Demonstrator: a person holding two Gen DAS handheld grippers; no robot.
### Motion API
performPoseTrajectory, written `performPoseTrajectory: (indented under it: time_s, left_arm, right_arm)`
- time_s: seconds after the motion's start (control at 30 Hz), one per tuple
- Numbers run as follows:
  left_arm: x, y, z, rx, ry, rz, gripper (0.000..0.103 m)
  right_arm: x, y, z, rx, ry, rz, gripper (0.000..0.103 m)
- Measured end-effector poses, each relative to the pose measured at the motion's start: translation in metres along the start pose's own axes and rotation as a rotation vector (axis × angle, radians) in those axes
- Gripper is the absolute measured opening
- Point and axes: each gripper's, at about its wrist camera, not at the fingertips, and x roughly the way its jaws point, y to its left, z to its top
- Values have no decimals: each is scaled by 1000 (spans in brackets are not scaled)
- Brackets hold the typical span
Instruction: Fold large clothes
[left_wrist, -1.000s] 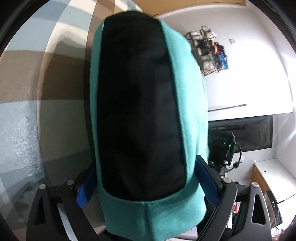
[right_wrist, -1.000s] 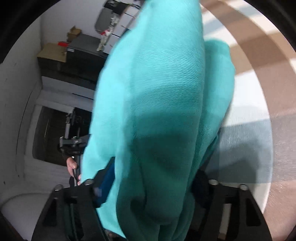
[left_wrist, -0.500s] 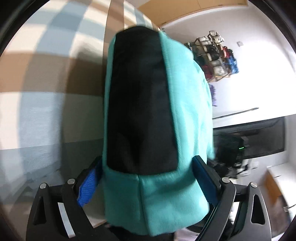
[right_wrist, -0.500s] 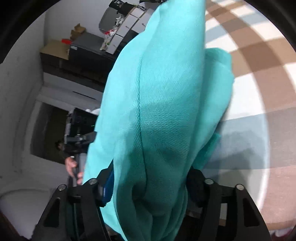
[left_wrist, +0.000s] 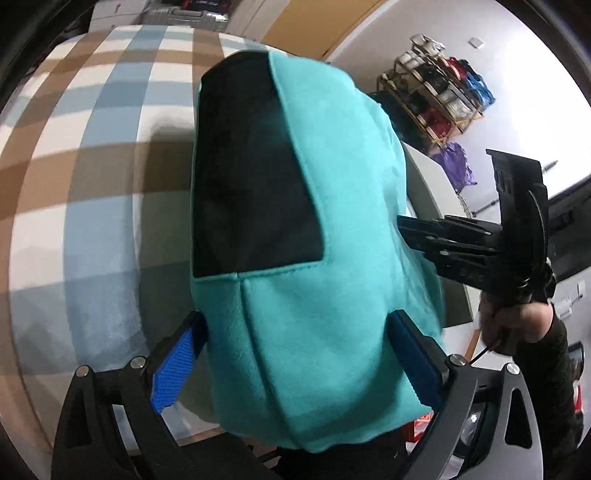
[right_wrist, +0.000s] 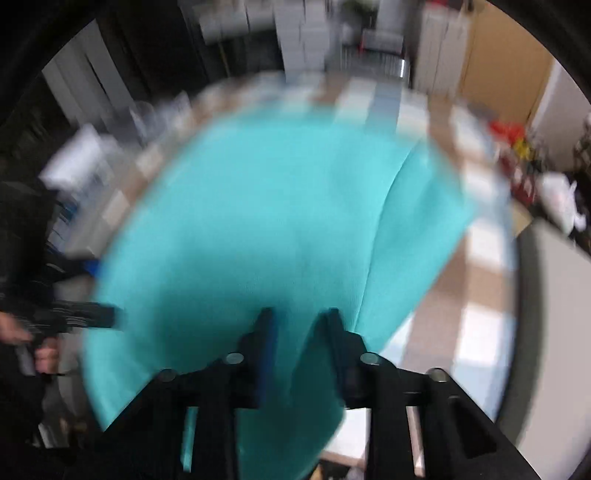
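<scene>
The teal garment with the black panel was hanging up in the air between both claws, filling most of the left wrist view from about 12 o'clock down to 6. The black patch sat on its upper left part, with a stitched seam running along the bottom of it. It looked like a sweatshirt or hoodie, but I couldn't say which for sure.

The left claw had its blue pads spread fairly wide, with a thick bunch of the teal fabric stuffed between them, so it was pinching the garment at the bottom edge of the frame. In the right wrist view the same garment was a big blurry teal sheet across the middle, and the right claw had its fingers close together with a fold of the cloth pinched between them at 6 o'clock.

From the left camera, the right claw showed up at 3 o'clock, poking into the side of the garment, with the person's hand gripping its handle just below.

Behind everything was a checkered cloth in brown, blue and white squares, covering the surface from 9 to 12 o'clock. At about 1 o'clock a wooden rack stood against the white wall, holding bags or shoes, too small to tell which.
</scene>
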Motion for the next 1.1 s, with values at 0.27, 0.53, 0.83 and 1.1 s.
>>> performPoseTrajectory:
  time_s: [0.27,0.53,0.83,1.1]
  left_arm:
    - [-15,-10,-8,1,-16,2,102]
    - [0,-42,-4,79,-39,111,103]
    - [2,-55,-11,117,-89,189,103]
    - [0,-67,-17,142,-134,264,103]
  right_arm:
    - [-18,-38,8,106,32,119,24]
    - [-22,-70,91,144,-111,-73,43]
    - [3,-82,38,233,-93,36,42]
    - [-68,-26,-107,191,-216,189,54]
